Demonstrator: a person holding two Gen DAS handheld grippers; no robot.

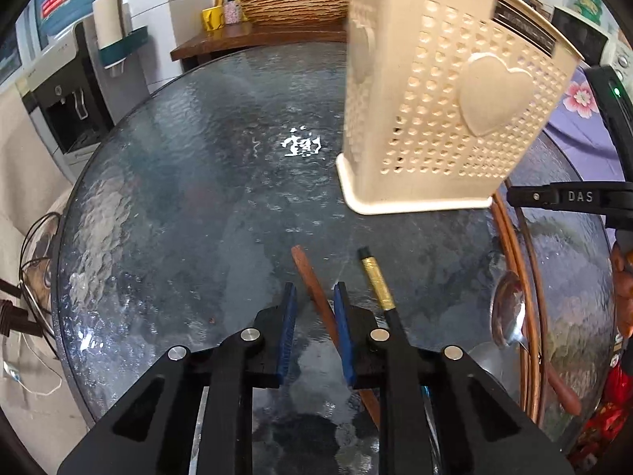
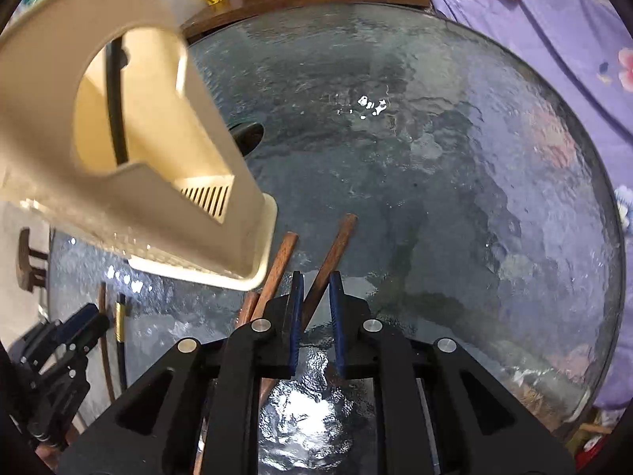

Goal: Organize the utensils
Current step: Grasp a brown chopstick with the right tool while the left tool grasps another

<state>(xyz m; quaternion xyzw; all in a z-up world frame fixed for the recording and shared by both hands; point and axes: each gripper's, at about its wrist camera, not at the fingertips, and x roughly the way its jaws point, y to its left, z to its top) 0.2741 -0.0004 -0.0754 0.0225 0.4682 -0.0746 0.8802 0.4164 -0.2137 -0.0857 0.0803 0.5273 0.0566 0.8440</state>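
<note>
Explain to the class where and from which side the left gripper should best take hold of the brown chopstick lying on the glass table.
Probably mid-shaft, from straight above. The brown chopstick lies flat on the glass table, a thin rod running between the fingers of the open left gripper, so the blue pads can close across its width. The black-and-gold chopstick beside it stays outside.

The left gripper (image 1: 314, 297) hovers low over the glass tabletop (image 1: 178, 206), jaws parted with a brown wooden chopstick (image 1: 312, 281) lying between them. Just right of the jaws lies a black-and-gold chopstick (image 1: 378, 281); farther right, a metal spoon (image 1: 508, 308). Ahead and right stands a cream perforated utensil holder (image 1: 443, 111).
</note>
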